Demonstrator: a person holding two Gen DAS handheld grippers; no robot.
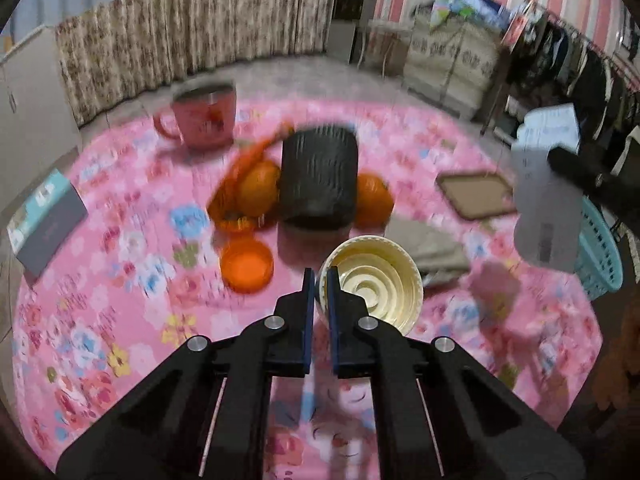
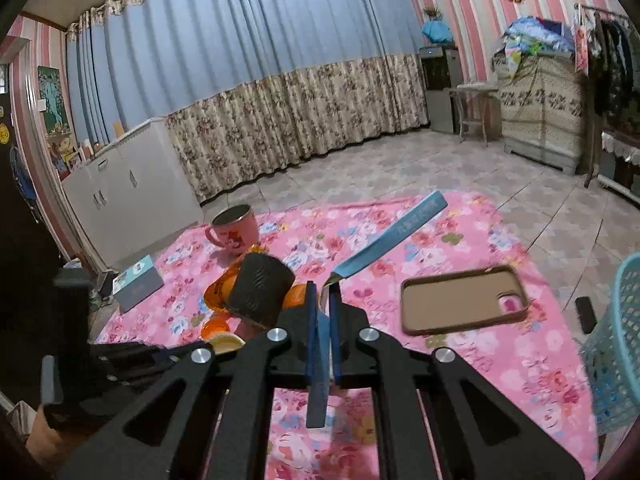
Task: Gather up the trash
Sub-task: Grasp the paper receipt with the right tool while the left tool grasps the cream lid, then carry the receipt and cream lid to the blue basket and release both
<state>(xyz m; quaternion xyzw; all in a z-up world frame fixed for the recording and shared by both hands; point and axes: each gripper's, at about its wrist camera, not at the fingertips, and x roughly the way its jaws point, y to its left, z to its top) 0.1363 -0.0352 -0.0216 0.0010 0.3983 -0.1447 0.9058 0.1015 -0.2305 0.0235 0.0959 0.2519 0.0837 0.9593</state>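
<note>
Trash lies on a pink flowered cloth (image 1: 120, 320), and both grippers hold some. Far left sits a grey-and-teal box (image 1: 44, 220), then a pink mug (image 1: 204, 120), an orange lid (image 1: 247, 265) and oranges (image 1: 258, 188) beside a black ribbed cup (image 1: 318, 176). The left gripper (image 1: 321, 280) has its jaws nearly closed, pinching the near rim of a cream paper cup (image 1: 376, 280), the wall between the pads. Further right, the right gripper (image 2: 323, 292) is clamped on a flattened blue carton (image 2: 392, 232) that juts up and rightward past its tips. A brown phone case (image 2: 460, 300) lies beyond, a blue basket (image 2: 616, 352) at the edge
</note>
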